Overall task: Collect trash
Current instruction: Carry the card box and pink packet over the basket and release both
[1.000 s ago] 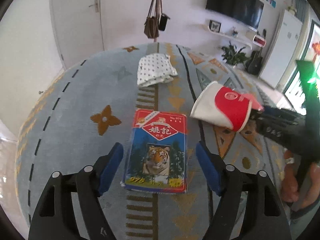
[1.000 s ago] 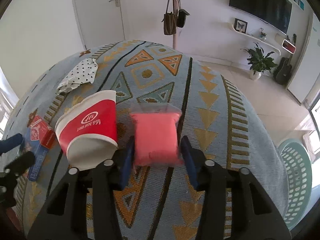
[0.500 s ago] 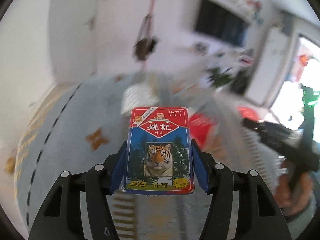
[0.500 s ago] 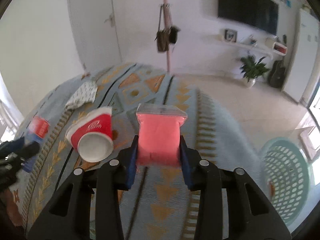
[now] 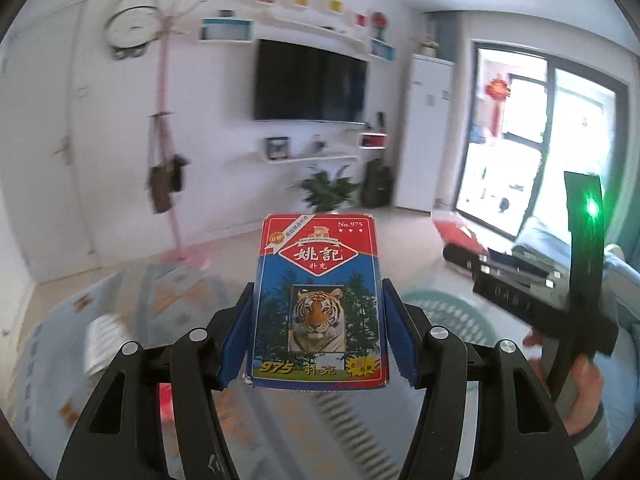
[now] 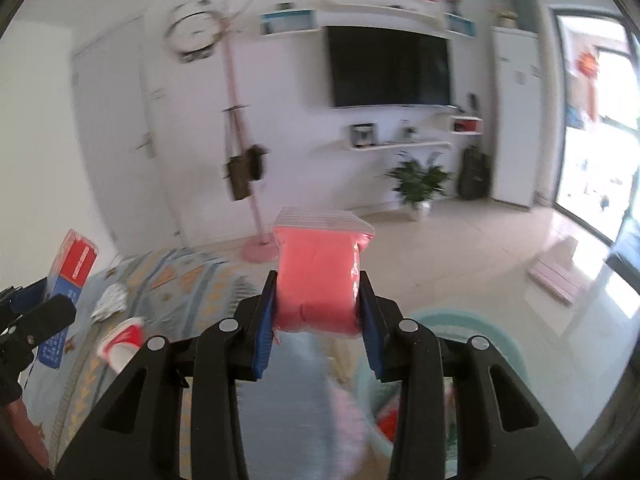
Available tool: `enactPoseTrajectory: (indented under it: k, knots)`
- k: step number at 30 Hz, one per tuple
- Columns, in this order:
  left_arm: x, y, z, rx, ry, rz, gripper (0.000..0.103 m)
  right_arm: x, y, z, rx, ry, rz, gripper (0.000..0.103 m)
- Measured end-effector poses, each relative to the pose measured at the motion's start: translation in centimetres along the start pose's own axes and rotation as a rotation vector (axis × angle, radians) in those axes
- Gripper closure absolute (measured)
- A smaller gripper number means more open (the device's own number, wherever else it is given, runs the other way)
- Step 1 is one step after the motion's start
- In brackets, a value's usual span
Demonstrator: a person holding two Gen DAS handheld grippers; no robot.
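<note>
Both of our hands are rising off the rug (image 5: 132, 300) since a second ago, and each one is now carrying what was lying flat between its fingers then. We are gripping the card box (image 5: 318, 304) in the left gripper (image 5: 318, 332), whose jaws have just been closing onto its long sides, and it is standing upright in front of the lens. We are gripping the pink bag (image 6: 318, 280) in the right gripper (image 6: 318, 320), which is squeezing the soft pack around its lower half. Lower right in both views, the mint basket (image 5: 452, 312) is coming into sight, blurred, with something red inside. The red paper cup (image 6: 122, 344) and the dotted cloth (image 6: 110, 300) are lying on the rug at left, waiting.

We are judging the bag the likelier to go wrong: its slick film is bulging between the pads, so a quick swing could let it slide out short of the basket. We are holding the box only by its narrow edges, so it could twist in the grip. Our two grippers are also heading for one basket and could knock together
</note>
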State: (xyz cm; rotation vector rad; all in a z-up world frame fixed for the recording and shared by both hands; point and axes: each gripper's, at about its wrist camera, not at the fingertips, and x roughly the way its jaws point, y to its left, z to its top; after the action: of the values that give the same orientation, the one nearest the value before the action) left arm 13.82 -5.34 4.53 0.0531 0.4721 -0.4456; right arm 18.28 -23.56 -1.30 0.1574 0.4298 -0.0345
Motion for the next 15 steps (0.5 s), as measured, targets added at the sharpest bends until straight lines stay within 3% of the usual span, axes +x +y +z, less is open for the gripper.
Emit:
enactPoseTrajectory:
  k: [5,10,15]
  knots:
    - [7.3,-4.2,0.7,-0.026,0.077,-0.133,0.045,0.9,-6.8,-1.5,0.118,0.054,-0.083,0.069]
    - [14.3,-7.0,-0.6,-0.055,0.154,-0.227,0.045,3.2,-11.9,-4.1,0.186,0.154,-0.146,0.068]
    - [18.9,-8.3,-3.1,-0.068,0.237,-0.255,0.045,5.7,-14.4,-6.6,0.21,0.239,-0.177,0.068]
